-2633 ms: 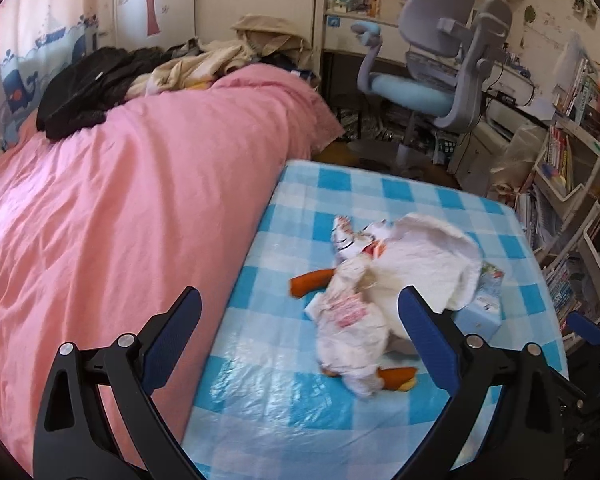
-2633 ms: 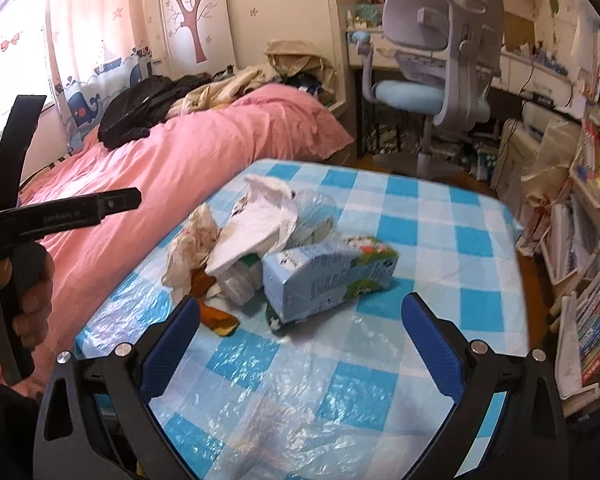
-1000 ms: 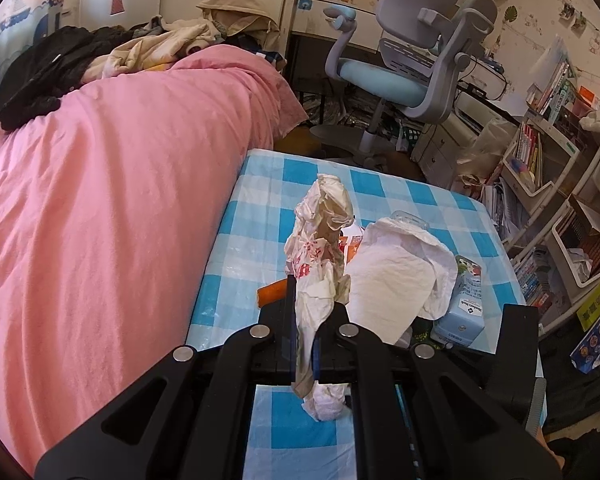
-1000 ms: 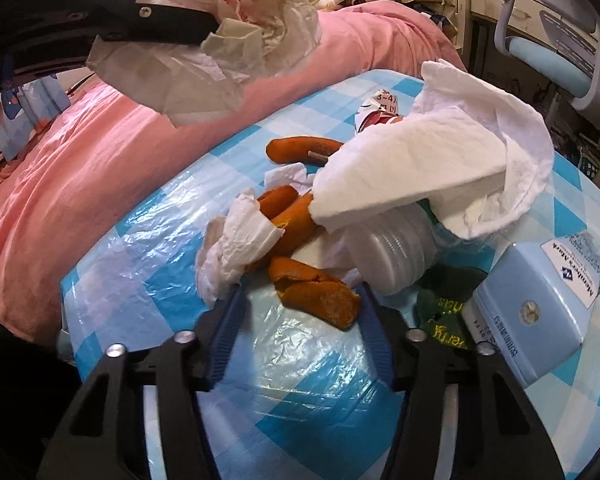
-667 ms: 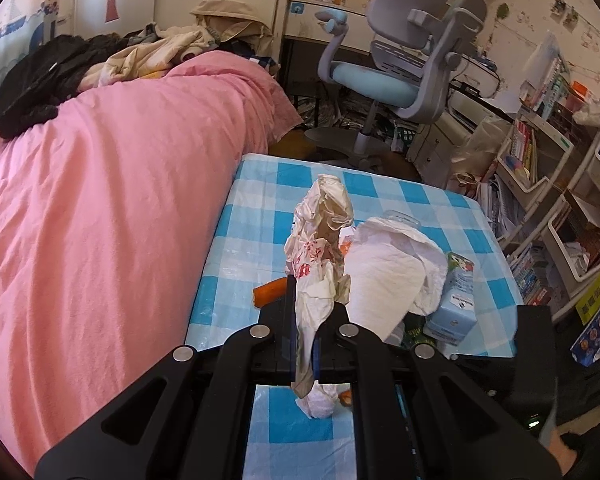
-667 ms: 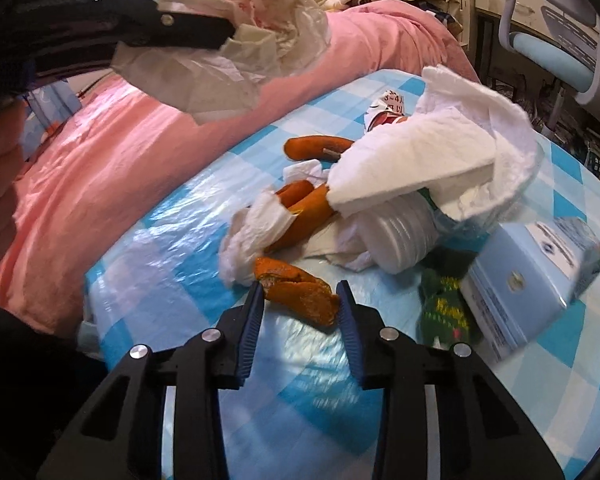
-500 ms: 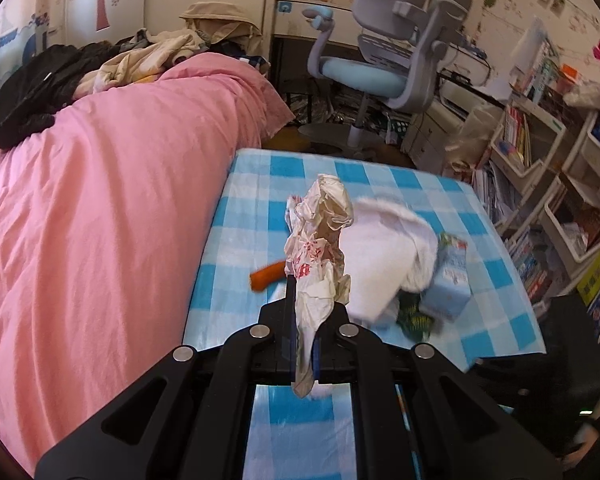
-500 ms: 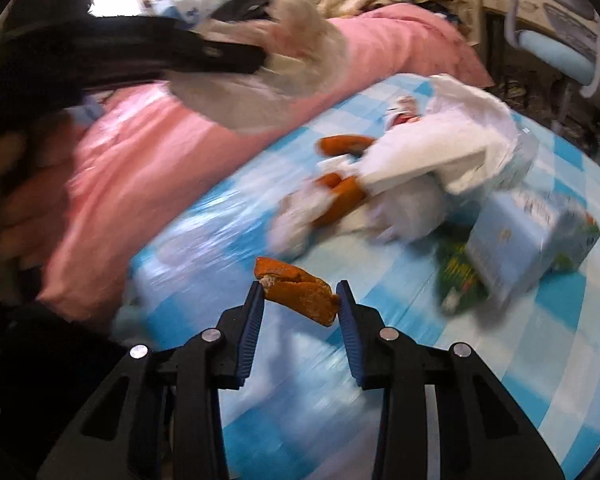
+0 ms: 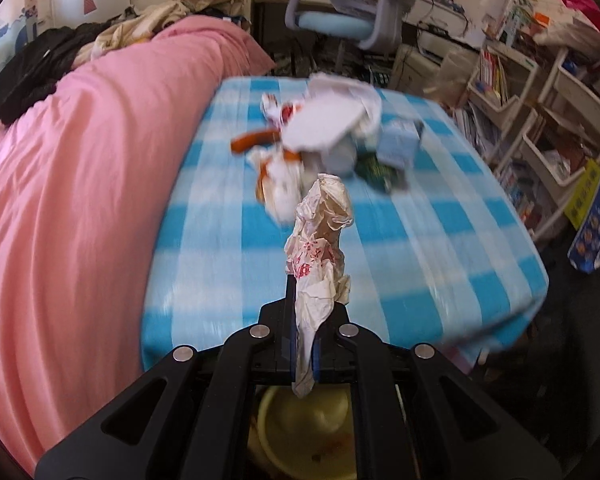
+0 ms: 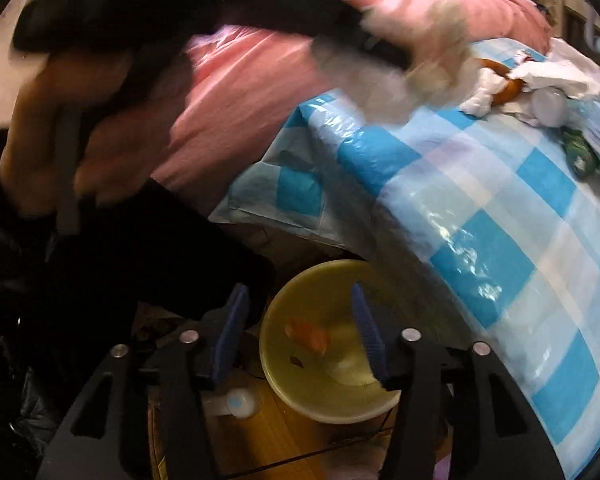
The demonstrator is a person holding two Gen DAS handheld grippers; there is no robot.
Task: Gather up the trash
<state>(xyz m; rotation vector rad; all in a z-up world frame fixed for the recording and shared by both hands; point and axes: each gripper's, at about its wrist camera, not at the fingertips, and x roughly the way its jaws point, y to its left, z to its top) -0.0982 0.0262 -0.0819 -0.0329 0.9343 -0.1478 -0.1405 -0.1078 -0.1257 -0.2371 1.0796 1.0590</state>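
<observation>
My left gripper (image 9: 304, 304) is shut on a crumpled white wrapper with red print (image 9: 320, 240), held upright over the near edge of the blue checked table (image 9: 440, 240). A yellow bin (image 9: 308, 420) shows below its jaws. In the right wrist view my right gripper (image 10: 300, 308) hangs over the yellow bin (image 10: 284, 364), its jaws opening and empty. An orange peel (image 10: 308, 334) lies loose inside the bin. More trash (image 9: 332, 136) is piled on the table: white paper, orange peels, a light blue carton (image 9: 398, 148).
A pink bed (image 9: 80, 184) runs along the table's left side. A hand (image 10: 60, 128) holding the left gripper fills the upper left of the right wrist view. Shelves with books (image 9: 540, 92) and a desk chair (image 9: 340, 12) stand beyond.
Both grippers pulled back from the pile to the table's near edge, over the yellow bin. The right jaws spread and the orange peel dropped out of them into the bin.
</observation>
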